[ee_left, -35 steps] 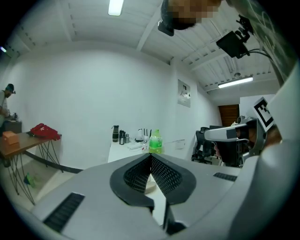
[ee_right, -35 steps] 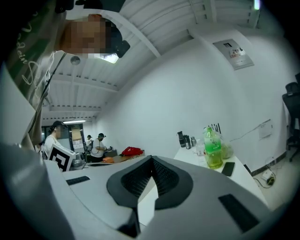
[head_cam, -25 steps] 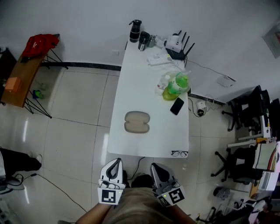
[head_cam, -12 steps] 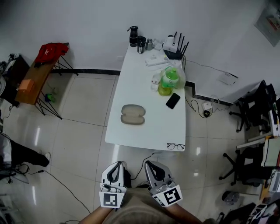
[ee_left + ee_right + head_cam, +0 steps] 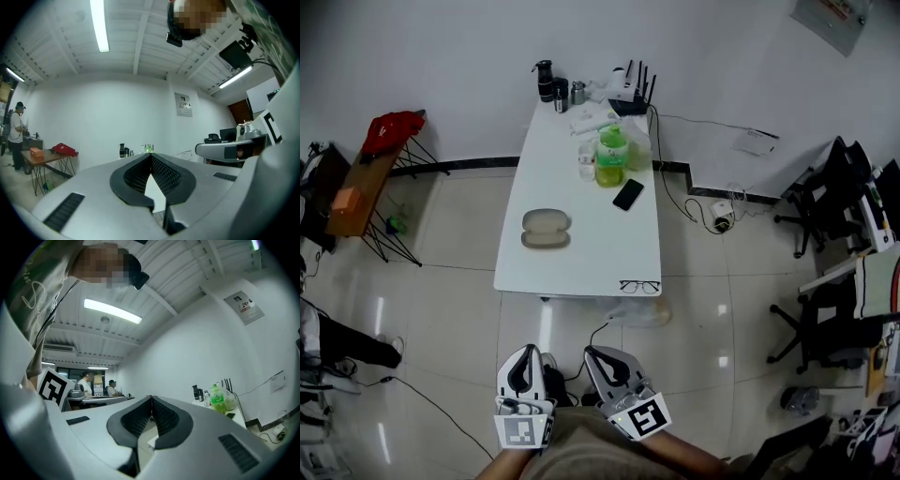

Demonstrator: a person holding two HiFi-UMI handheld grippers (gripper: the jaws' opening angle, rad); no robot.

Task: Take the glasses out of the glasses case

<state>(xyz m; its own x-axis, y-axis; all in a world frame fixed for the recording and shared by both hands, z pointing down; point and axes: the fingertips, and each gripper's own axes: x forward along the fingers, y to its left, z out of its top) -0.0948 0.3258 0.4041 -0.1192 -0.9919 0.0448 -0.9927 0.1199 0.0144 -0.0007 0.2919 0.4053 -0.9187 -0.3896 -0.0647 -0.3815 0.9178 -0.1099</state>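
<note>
Green bottle (image 5: 610, 155); black phone (image 5: 627, 194); router (image 5: 630, 103)

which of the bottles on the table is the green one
The large bottle in the middle of the table, just beyond the black phone. The dark flasks stand at the far end by the wall.

Head view: high above, facing steeply down, table (image 5: 581, 272) well ahead. Both gripper views: low, near level, facing along their jaws toward that distant table. All three share its green bottle (image 5: 610, 157).
</note>
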